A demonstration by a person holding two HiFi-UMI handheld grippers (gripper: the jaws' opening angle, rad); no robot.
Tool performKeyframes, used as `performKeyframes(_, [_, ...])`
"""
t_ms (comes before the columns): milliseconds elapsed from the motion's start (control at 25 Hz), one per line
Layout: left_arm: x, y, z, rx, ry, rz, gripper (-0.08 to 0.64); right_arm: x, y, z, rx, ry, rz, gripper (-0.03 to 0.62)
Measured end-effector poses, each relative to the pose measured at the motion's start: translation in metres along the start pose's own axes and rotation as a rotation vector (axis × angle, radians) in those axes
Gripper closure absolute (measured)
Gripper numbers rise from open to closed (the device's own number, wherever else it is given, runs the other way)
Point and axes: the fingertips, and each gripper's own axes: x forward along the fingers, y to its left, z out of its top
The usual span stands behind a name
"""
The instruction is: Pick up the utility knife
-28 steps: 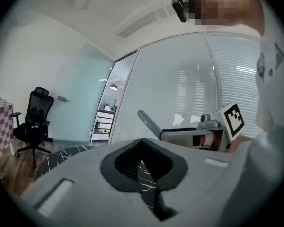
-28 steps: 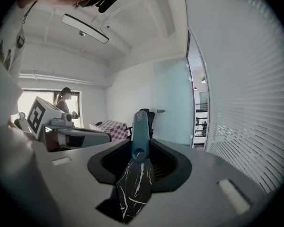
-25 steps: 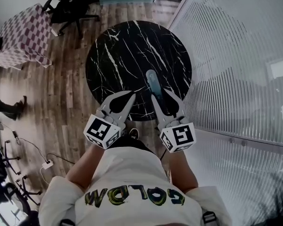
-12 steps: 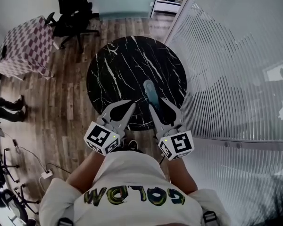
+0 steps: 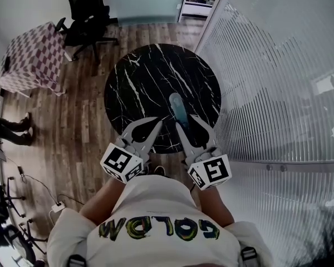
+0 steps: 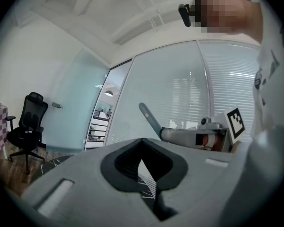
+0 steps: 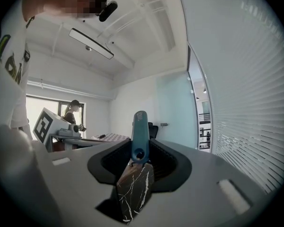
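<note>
- Clamping the teal utility knife [image 7: 139, 136] between its jaws, my right gripper [image 5: 187, 124] held it clear of the tabletop, the handle sticking out past the fingertips.
- My left gripper [image 5: 155, 125] hung just beside it, jaws together on nothing.
- Below both lay a round black marble table [image 5: 150, 77] on a wooden floor [image 5: 83, 121], with slatted blinds [image 5: 278, 93] to the right and an office chair [image 5: 86, 7] beyond.
- The jaws hid the knife's gripped end; I couldn't make out a blade.
</note>
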Motion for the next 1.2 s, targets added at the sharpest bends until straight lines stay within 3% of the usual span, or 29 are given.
performKeyframes(1200, [-0.0094, 0.0084, 0.0040, -0.001, -0.013, -0.008, 0.560, -0.0019, 0.0061, -0.0018, -0.022, -0.007, -0.037, 0.462])
